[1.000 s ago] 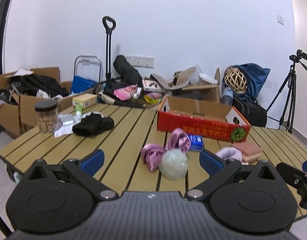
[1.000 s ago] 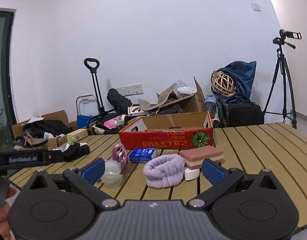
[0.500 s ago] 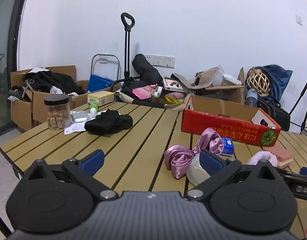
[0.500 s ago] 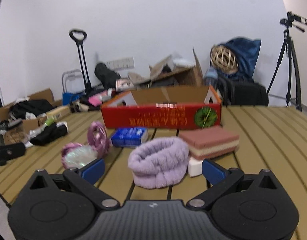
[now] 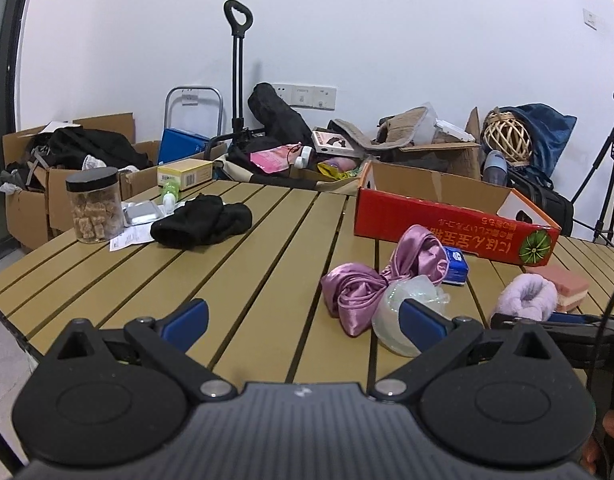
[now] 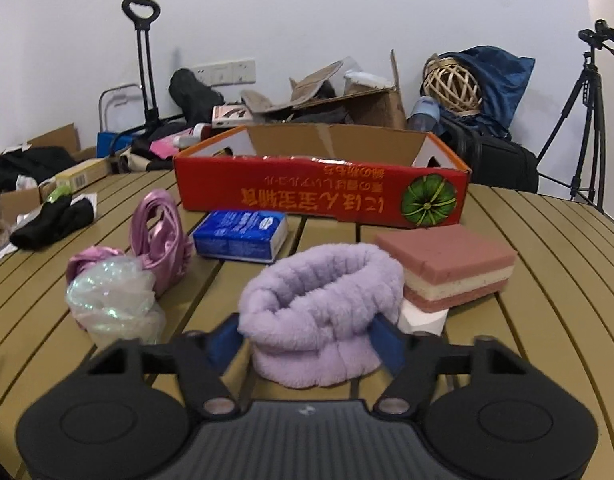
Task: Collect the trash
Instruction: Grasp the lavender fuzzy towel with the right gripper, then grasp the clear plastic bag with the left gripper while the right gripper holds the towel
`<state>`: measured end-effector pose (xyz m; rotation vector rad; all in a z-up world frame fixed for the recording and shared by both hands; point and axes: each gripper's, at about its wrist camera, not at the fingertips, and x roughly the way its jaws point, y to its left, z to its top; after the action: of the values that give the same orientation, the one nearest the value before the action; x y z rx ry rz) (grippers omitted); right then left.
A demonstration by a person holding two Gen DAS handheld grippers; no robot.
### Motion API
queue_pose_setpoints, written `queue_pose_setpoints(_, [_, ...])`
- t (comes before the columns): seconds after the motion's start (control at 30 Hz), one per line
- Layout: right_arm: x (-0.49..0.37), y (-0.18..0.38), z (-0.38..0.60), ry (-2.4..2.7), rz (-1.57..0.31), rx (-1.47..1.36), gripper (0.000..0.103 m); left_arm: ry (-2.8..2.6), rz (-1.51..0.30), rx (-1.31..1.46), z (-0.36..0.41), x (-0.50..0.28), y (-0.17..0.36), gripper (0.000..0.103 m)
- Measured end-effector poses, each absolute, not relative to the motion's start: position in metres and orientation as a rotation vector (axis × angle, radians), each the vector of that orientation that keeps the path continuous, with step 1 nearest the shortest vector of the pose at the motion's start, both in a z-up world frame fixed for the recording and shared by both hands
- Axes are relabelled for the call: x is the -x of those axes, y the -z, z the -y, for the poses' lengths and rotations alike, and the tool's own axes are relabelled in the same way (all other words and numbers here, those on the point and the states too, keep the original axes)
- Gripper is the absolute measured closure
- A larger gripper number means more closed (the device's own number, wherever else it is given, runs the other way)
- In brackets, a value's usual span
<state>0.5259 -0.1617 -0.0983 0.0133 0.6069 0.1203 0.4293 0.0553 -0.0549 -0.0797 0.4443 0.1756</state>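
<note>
Right gripper (image 6: 305, 338) closing around the fuzzy lilac headband (image 6: 321, 314); left gripper (image 5: 303, 318) wide apart, nothing between its fingers.

Headband sits near-centre on the slatted table (image 6: 547, 280), both blue pads at its sides; can't tell if they press it yet. Right of it: pink-and-cream layered sponge (image 6: 451, 270) over a small white block (image 6: 423, 318). Left: crumpled iridescent plastic wrap (image 6: 111, 304) touching a pink satin scrunchie (image 6: 159, 232). Far of headband: blue tissue pack (image 6: 241, 236), print too small to read. Behind it the open red cardboard box (image 6: 319, 196), empty as far as seen, with upside-down yellow Japanese lettering and a green pumpkin graphic. Far left: black cloth (image 5: 203, 220), jar (image 5: 94, 204) of brown cubes.
</note>
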Motion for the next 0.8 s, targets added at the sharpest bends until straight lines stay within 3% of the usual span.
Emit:
queue_pose_setpoints(0.03, [-0.525,0.099,0.161,-0.125,-0.601,-0.008,0.045,-0.173,-0.443,0.078,-0.054,-0.429,0.055,0.000])
queue_pose_setpoints(0.2, [-0.522,0.095,0.168,-0.159,-0.580,-0.055,0.080,-0.173,-0.446,0.073,-0.053,-0.429,0.055,0.000])
queue_pose_setpoints(0.37, [-0.512,0.091,0.171,-0.160,-0.542,-0.060,0.085,-0.166,-0.442,0.067,-0.053,-0.427,0.053,0.000])
queue_pose_setpoints(0.8, [-0.457,0.065,0.192,-0.138,-0.427,-0.082,0.085,-0.086,-0.423,0.120,-0.048,-0.437,0.040,0.000])
